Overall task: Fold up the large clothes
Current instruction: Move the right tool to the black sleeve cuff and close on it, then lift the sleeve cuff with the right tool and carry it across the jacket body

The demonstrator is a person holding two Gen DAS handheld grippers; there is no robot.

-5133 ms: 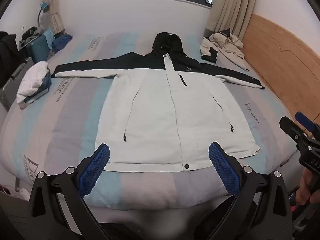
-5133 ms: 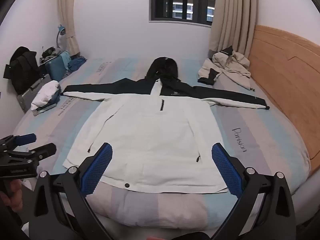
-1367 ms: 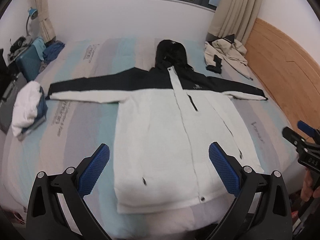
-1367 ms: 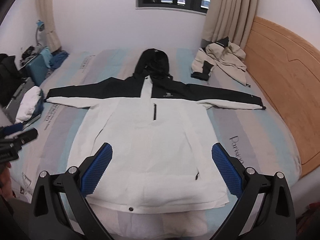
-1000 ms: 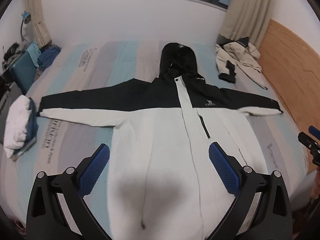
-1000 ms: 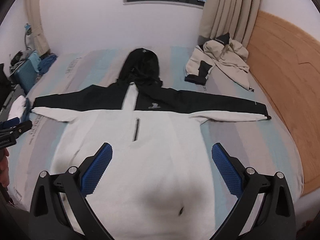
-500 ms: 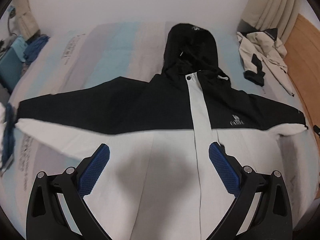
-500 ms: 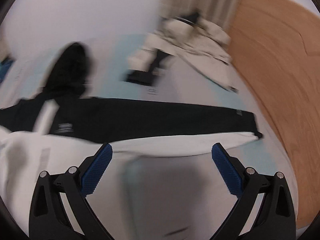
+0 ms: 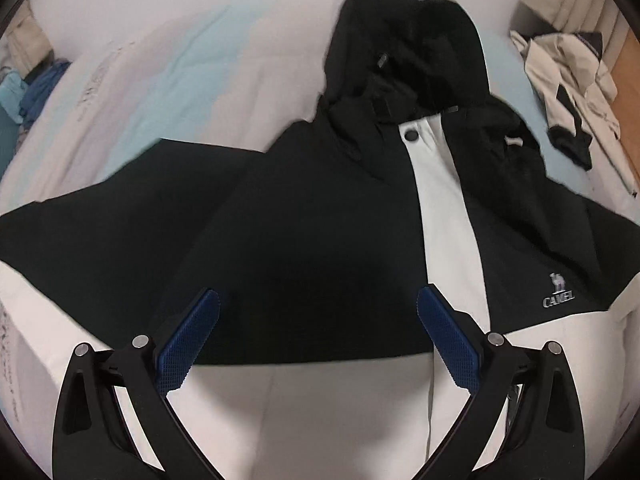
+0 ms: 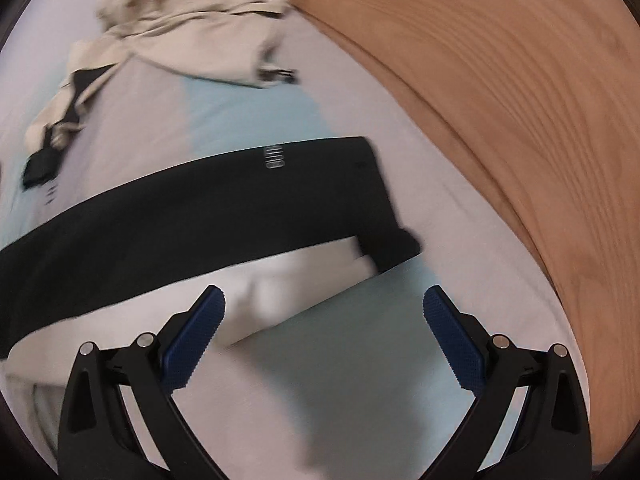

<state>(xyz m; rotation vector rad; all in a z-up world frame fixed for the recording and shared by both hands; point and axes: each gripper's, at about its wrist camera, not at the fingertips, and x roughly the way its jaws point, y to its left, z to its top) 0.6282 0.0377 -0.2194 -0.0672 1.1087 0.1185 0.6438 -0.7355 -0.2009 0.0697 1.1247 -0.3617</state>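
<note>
A black and white hooded jacket (image 9: 304, 240) lies flat, front up, on the striped bed (image 9: 160, 80). Its black hood (image 9: 412, 44) points to the far side. My left gripper (image 9: 318, 300) is open and empty, low over the black chest and shoulder area, left of the white zip strip (image 9: 444, 208). In the right wrist view the jacket's right sleeve (image 10: 200, 216) runs across the bed and ends in a black cuff (image 10: 388, 240). My right gripper (image 10: 324, 298) is open and empty, just above the sleeve's white underside near the cuff.
A beige jacket (image 10: 188, 24) lies crumpled on the far side of the bed and also shows in the left wrist view (image 9: 572, 68). The wooden headboard (image 10: 500, 100) stands close on the right. Blue clothes (image 9: 28, 88) sit at the far left.
Both grippers have moved forward and down toward the jacket. The left one closed in on the chest and hood. The right one swung right to the sleeve end by the headboard.
</note>
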